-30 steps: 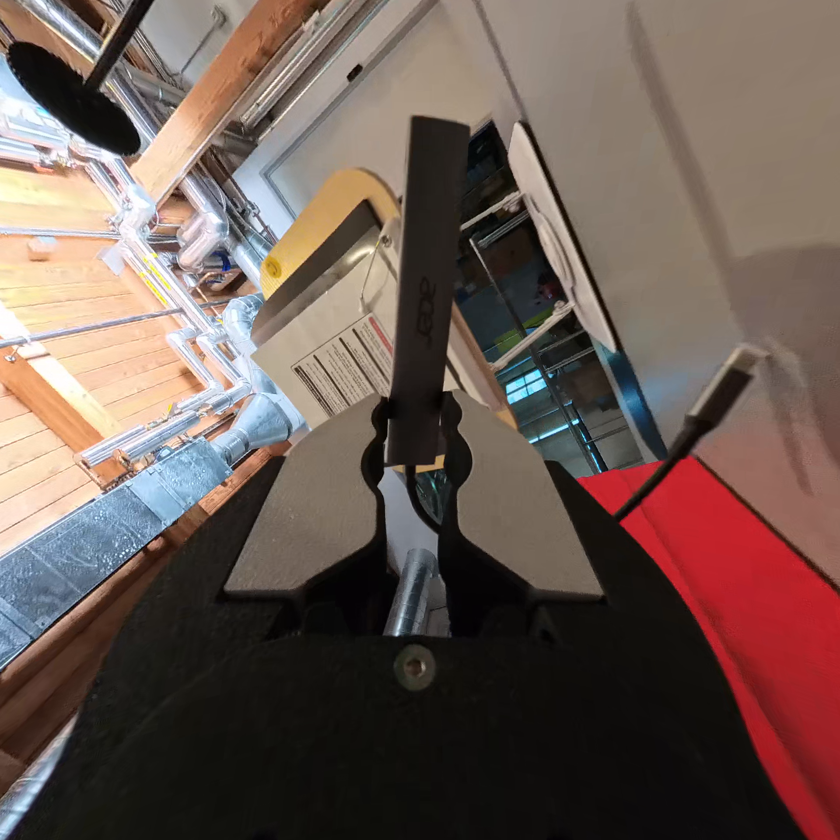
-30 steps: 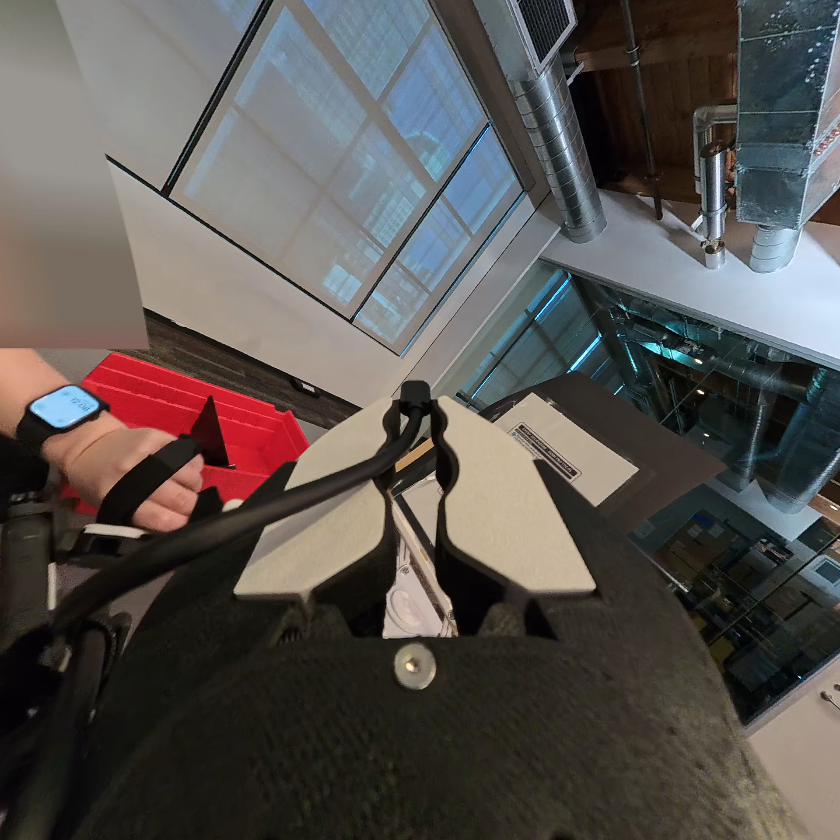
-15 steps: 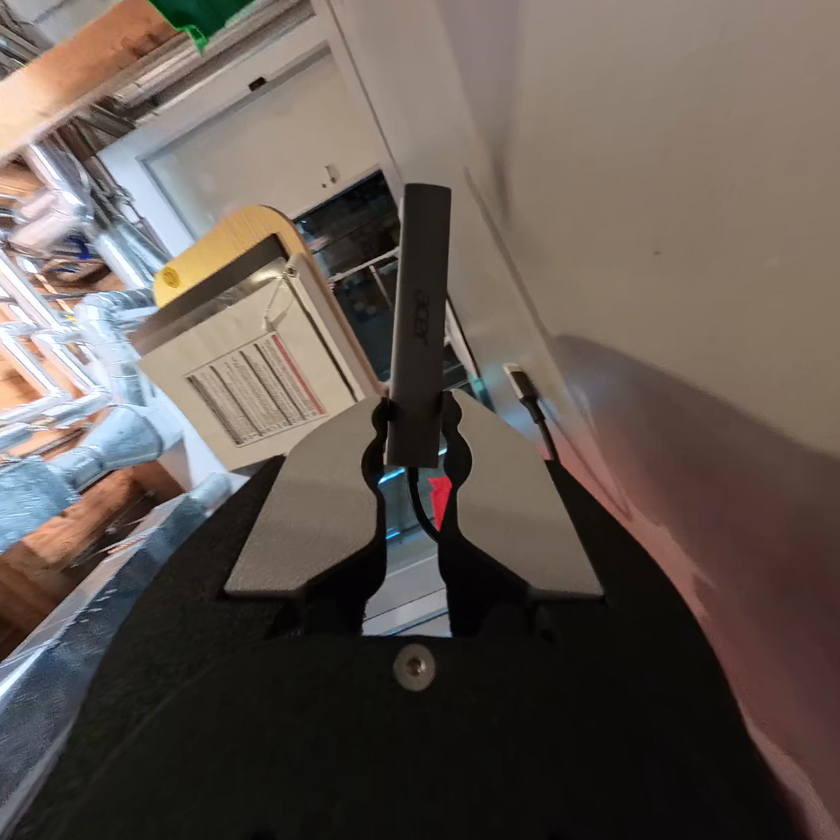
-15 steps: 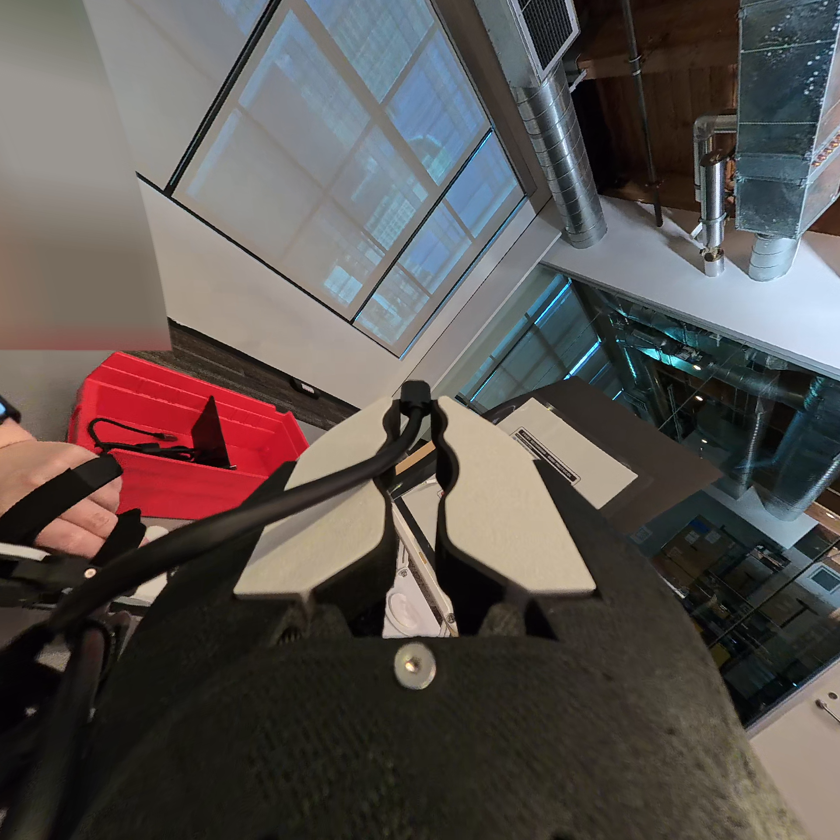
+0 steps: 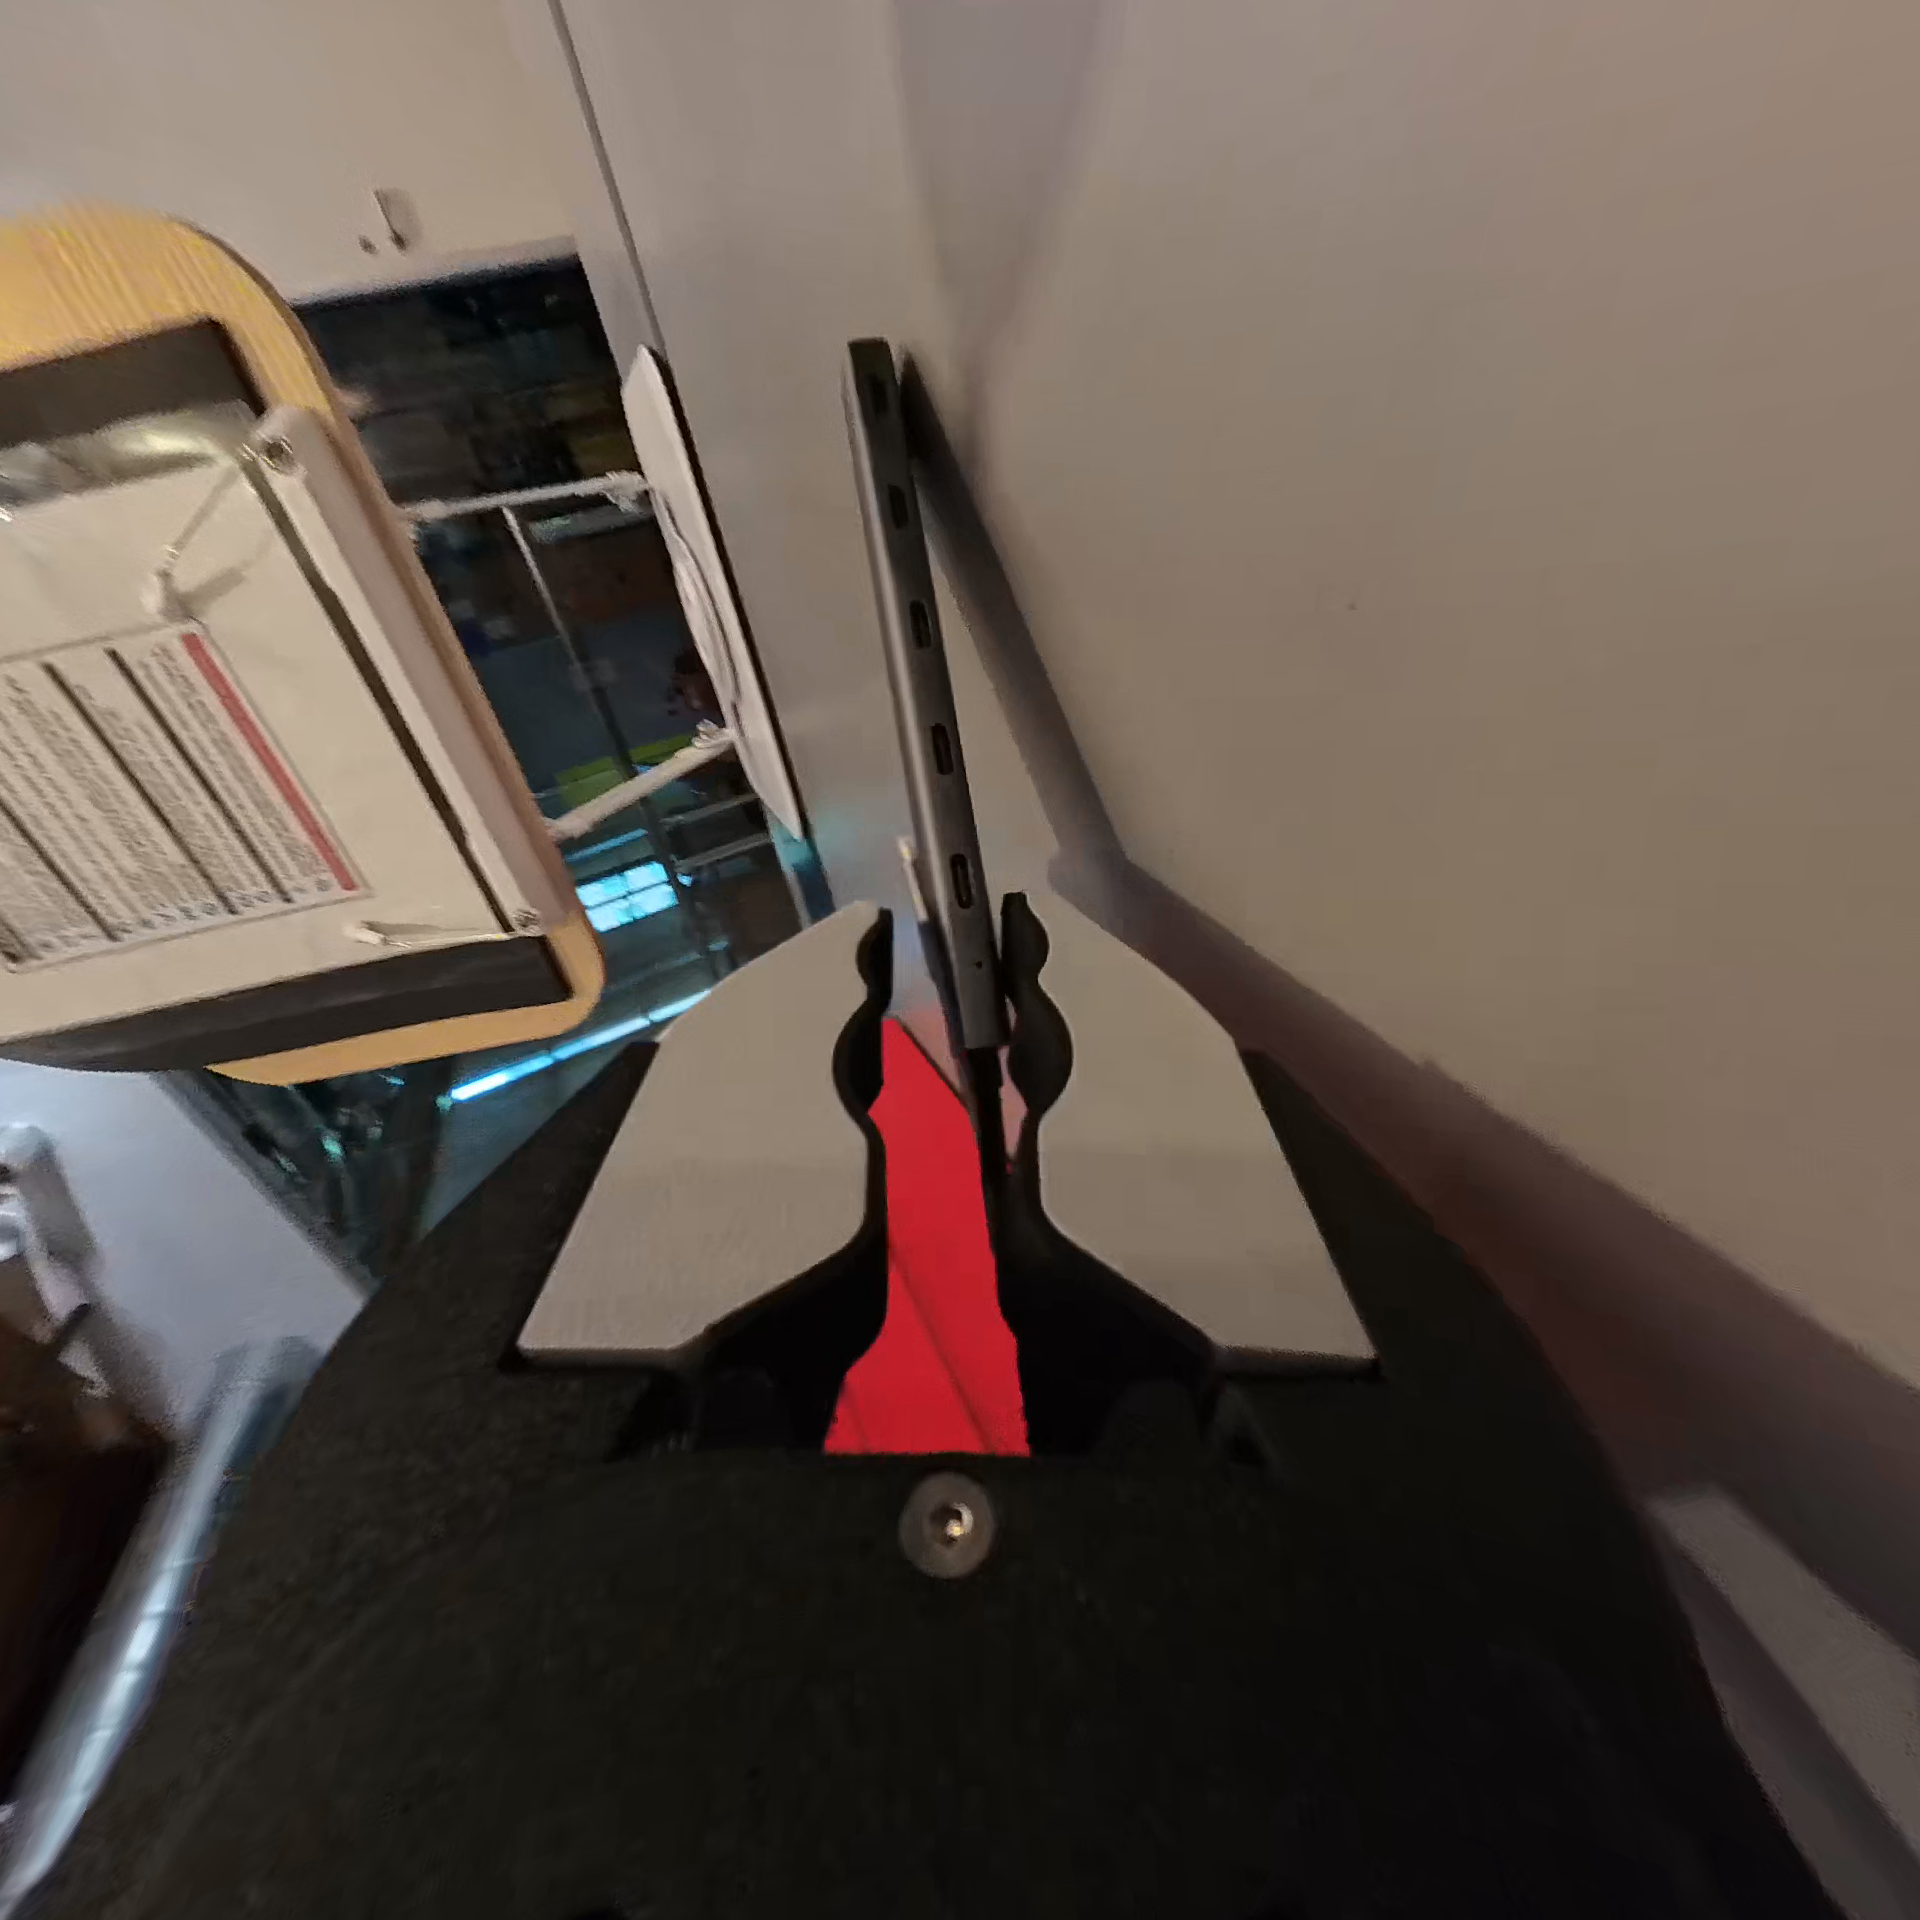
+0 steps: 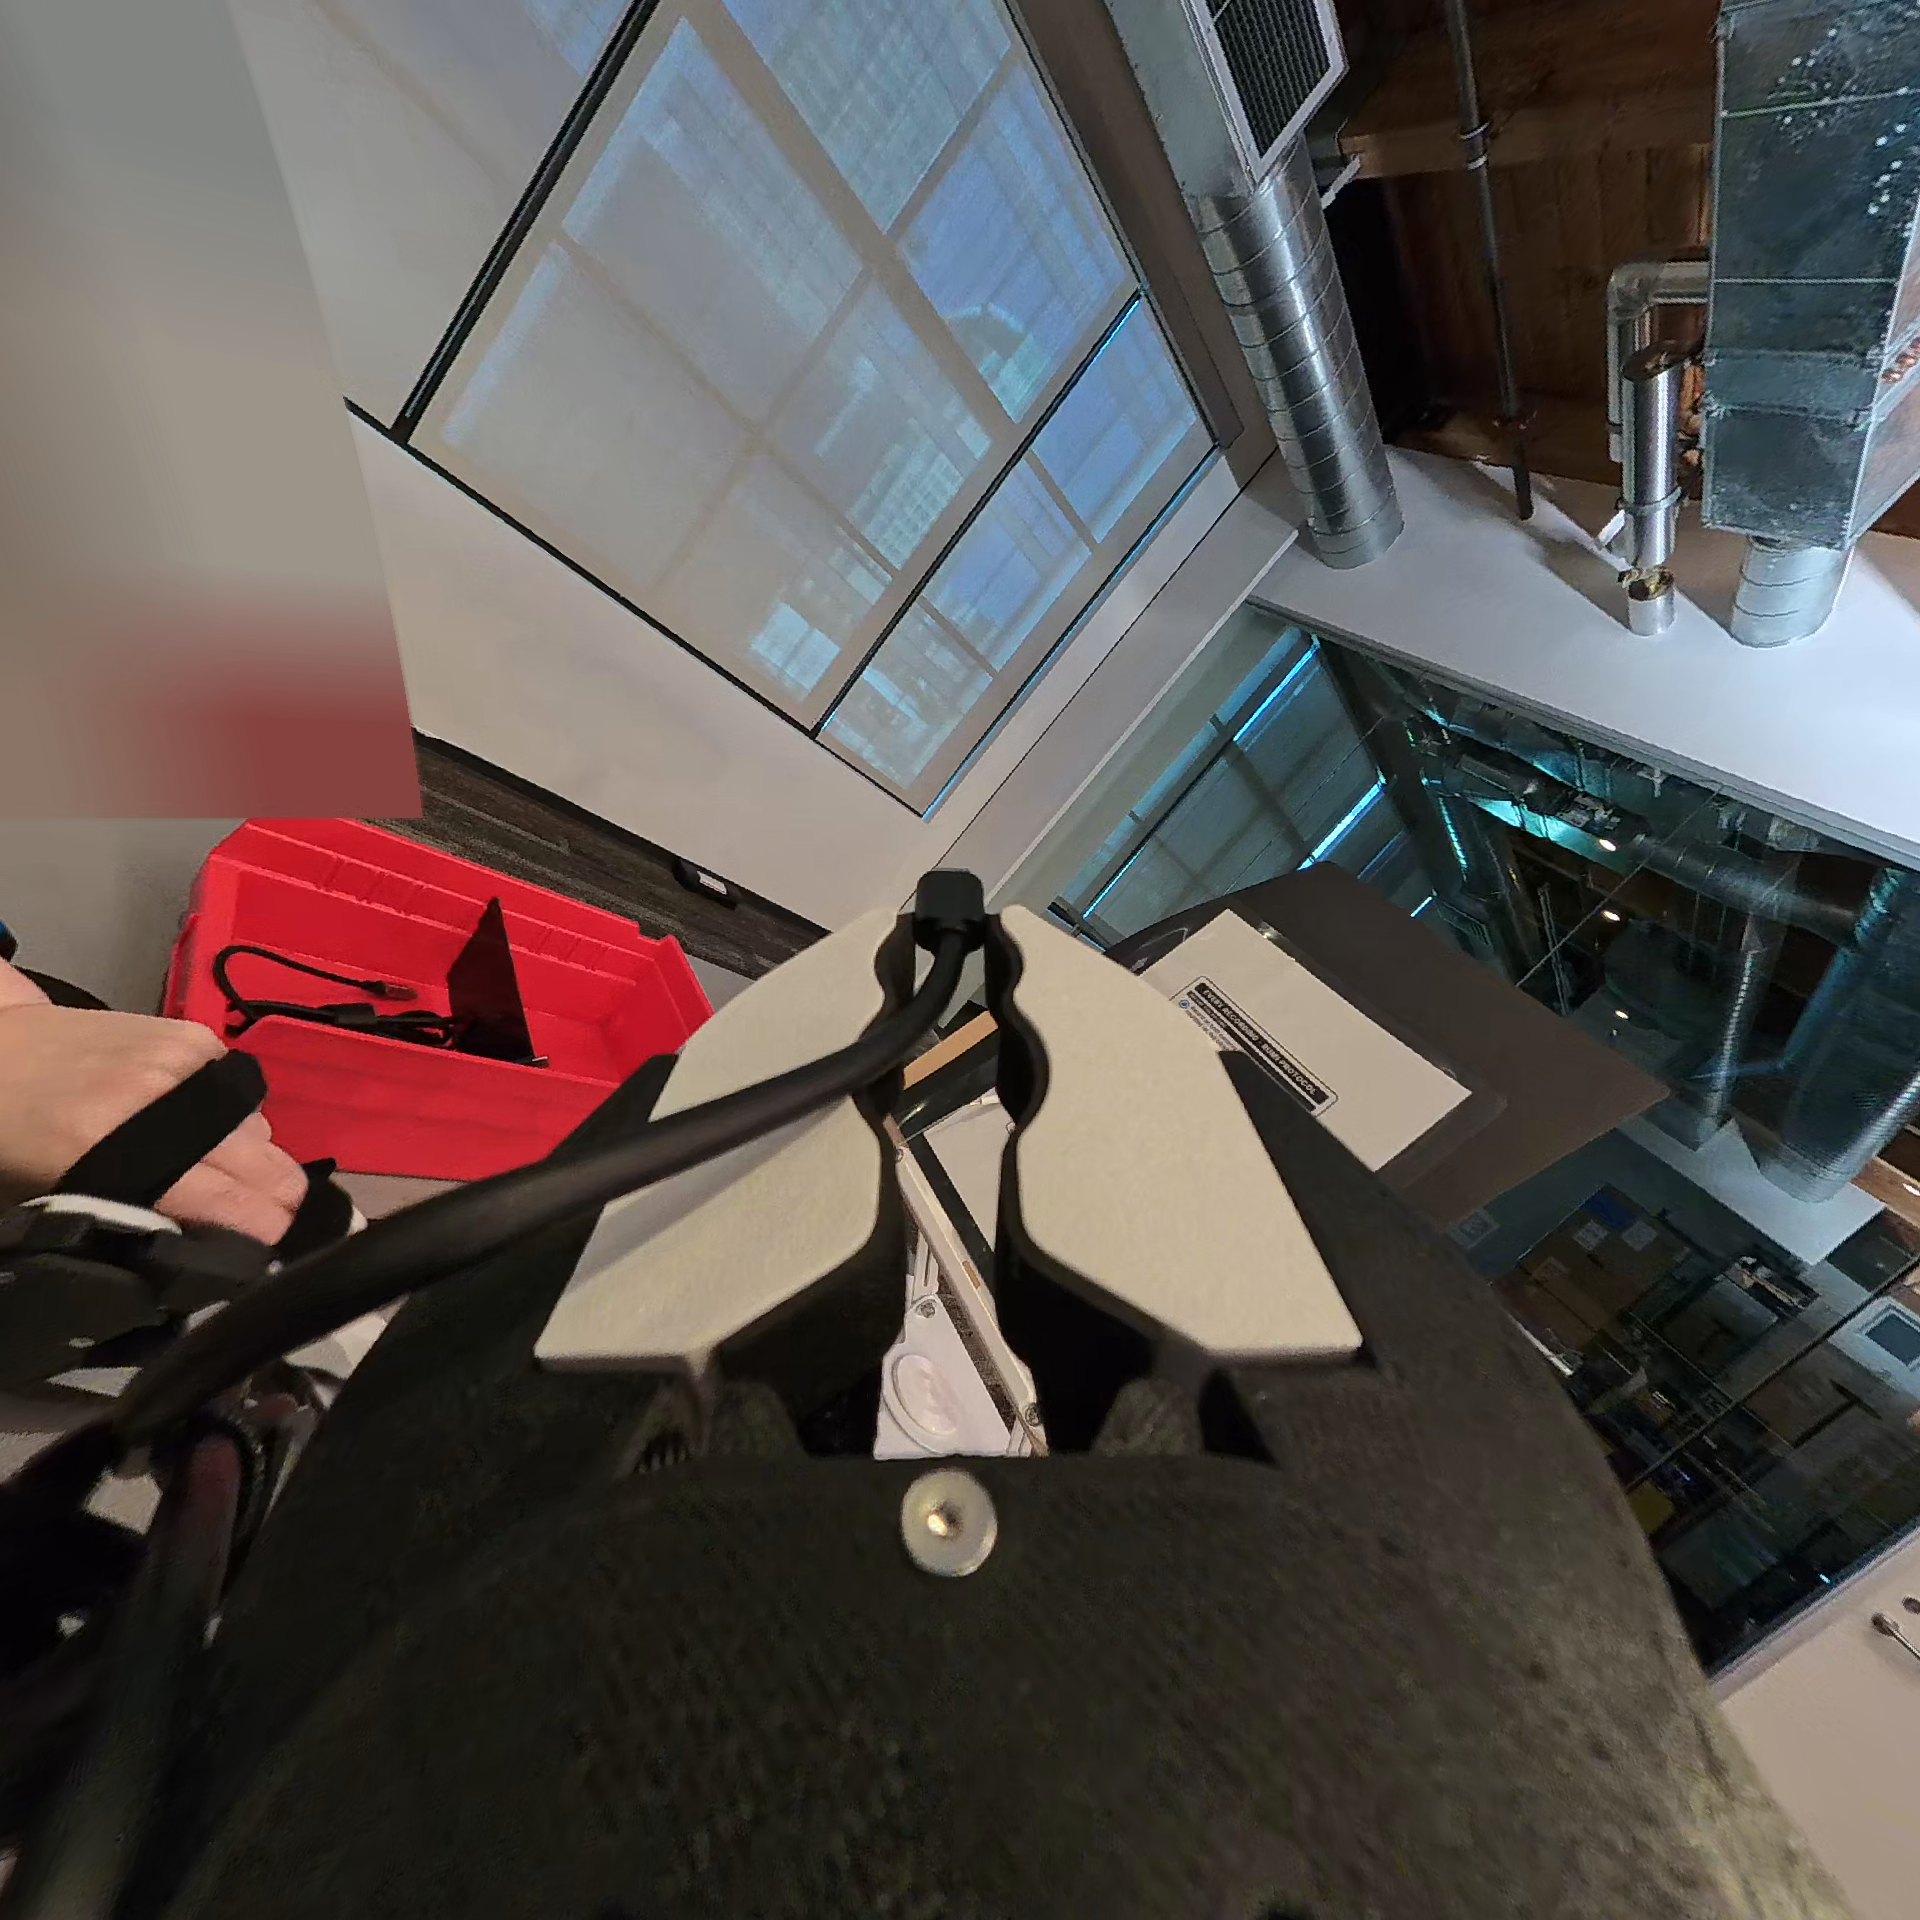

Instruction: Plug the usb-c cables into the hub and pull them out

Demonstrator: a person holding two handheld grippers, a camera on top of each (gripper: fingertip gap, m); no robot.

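The slim dark grey hub [image 5: 914,665] lies against the pale table surface [image 5: 1455,520], its row of ports facing the camera. Its near end, with its short black lead, sits between my left gripper's [image 5: 943,935] fingertips, close against the right finger. The left jaws stand apart, with the red bin [image 5: 930,1247] showing through the gap. My right gripper [image 6: 951,935] is shut on a black USB-C cable's plug [image 6: 951,896], which pokes out past the tips. The cable [image 6: 623,1143] trails down to the left.
A red bin [image 6: 416,1039] with loose black cables and a black divider sits left in the right wrist view, beside a person's hand [image 6: 104,1091]. A wood-edged board with a printed sheet [image 5: 260,727] is at left in the left wrist view. Tip to tip, the grippers are about 35 cm apart.
My left gripper has swung toward the table and its jaws have opened. The hub now rests against the table surface instead of being clamped. The right gripper still holds the plug.
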